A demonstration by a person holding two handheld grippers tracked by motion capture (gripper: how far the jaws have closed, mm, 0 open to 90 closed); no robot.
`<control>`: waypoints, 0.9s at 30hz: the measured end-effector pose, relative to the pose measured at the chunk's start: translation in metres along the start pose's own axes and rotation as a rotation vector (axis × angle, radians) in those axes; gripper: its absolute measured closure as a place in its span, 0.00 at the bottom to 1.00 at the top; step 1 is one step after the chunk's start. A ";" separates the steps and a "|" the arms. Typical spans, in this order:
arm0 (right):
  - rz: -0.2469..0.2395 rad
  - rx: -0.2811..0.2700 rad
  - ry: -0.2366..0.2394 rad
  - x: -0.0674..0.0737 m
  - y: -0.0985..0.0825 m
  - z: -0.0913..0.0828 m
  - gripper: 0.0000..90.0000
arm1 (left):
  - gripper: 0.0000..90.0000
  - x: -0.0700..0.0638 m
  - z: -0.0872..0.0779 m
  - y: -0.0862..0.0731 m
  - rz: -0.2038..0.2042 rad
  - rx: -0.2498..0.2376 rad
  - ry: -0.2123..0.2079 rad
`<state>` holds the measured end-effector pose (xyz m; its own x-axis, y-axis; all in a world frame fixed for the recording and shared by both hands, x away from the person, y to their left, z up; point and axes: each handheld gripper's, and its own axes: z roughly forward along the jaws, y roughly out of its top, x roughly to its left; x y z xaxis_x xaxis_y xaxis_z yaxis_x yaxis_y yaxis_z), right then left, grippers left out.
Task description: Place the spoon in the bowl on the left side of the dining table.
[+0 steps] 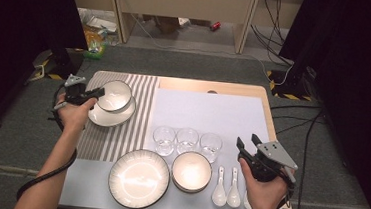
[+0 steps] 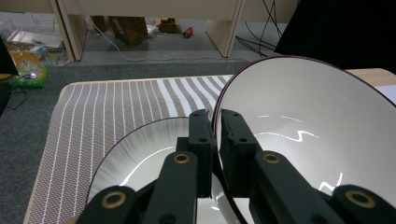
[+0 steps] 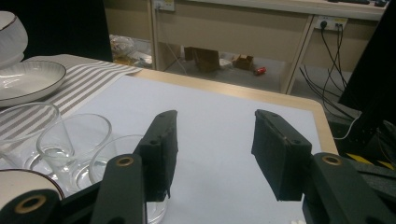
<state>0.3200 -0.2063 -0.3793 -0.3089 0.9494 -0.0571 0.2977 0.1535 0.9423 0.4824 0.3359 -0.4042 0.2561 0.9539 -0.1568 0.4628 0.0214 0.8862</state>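
1. bowl (image 1: 114, 95) sits in the upper left of the high view, pinched by its rim in the left gripper (image 1: 95, 93) and tilted, so its open mouth faces up and toward the right of the frame rather than straight up.

2. left gripper's jaws are clenched on that rim: in the left gripper view one jaw lies inside the bowl (image 2: 308, 135) and one outside, with the thin dark-edged wall between them at the bowl's near left side.

3. directly under and around the bowl lies a ribbed plate (image 1: 113, 115) on the striped mat (image 1: 120, 139); in the left gripper view the plate (image 2: 140, 154) shows below and left of the jaws. whether the bowl's foot already touches the plate i cannot tell.

4. the relation that matters: the bowl hangs to the right of the jaws, over the plate's middle, so the likely next move is a short drop and a levelling roll to seat it flat (a judgement, not a thing seen).

5. the left hand (image 1: 76, 113) is the near one by far; the right gripper (image 1: 248, 142) hovers at the lower right of the high view, well apart from bowl and plate.

6. right gripper's jaws are released and hold nothing; in the right gripper view they stand wide over the white mat (image 3: 219, 121), with three glasses (image 3: 70, 140) at the lower left.

7. risk as i judge it: letting go while the bowl is still tilted could make it rock or clink on the plate.
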 end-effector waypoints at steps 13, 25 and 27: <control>-0.007 0.000 0.009 0.004 0.000 0.001 0.56 | 0.92 0.011 0.017 0.006 -0.008 0.009 0.046; 0.000 0.006 0.014 0.006 0.000 0.001 0.56 | 0.92 0.027 0.036 -0.001 -0.032 0.049 0.111; -0.005 0.007 0.013 0.006 0.000 0.002 0.56 | 0.92 0.029 0.039 -0.002 -0.031 0.056 0.123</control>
<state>0.3197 -0.2006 -0.3804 -0.3218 0.9451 -0.0576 0.3027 0.1603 0.9395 0.5223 0.3514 -0.4273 0.1364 0.9826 -0.1261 0.5160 0.0382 0.8557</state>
